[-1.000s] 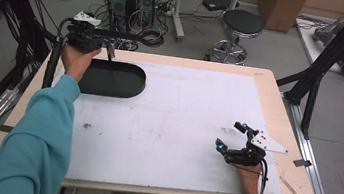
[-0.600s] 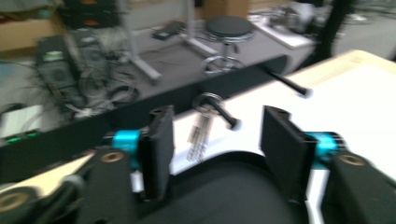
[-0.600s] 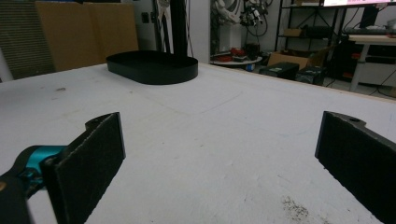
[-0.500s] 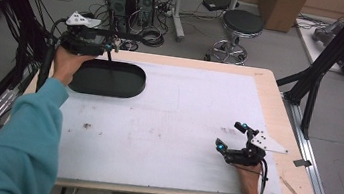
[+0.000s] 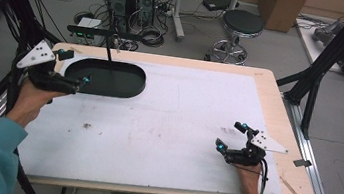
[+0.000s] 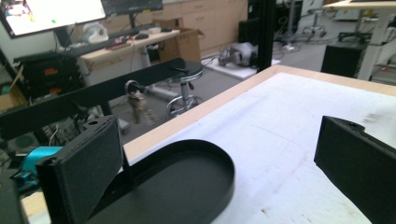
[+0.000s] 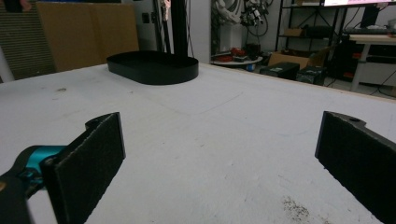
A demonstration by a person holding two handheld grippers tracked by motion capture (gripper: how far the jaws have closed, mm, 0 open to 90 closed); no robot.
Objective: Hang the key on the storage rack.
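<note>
The black oval tray (image 5: 107,78) lies at the far left corner of the tabletop (image 5: 279,111). The left gripper (image 5: 74,69), jaws just opened wide and empty, hides its near left rim. The right gripper (image 5: 231,136) rests near the right edge, jaws spread, empty.

The left gripper (image 5: 74,67) hangs at the table's (image 5: 271,97) left edge, just beside the black oval tray (image 5: 126,82), its jaws just opened with nothing between them. The right gripper (image 5: 229,136), jaws apart, rests near the front right corner
</note>
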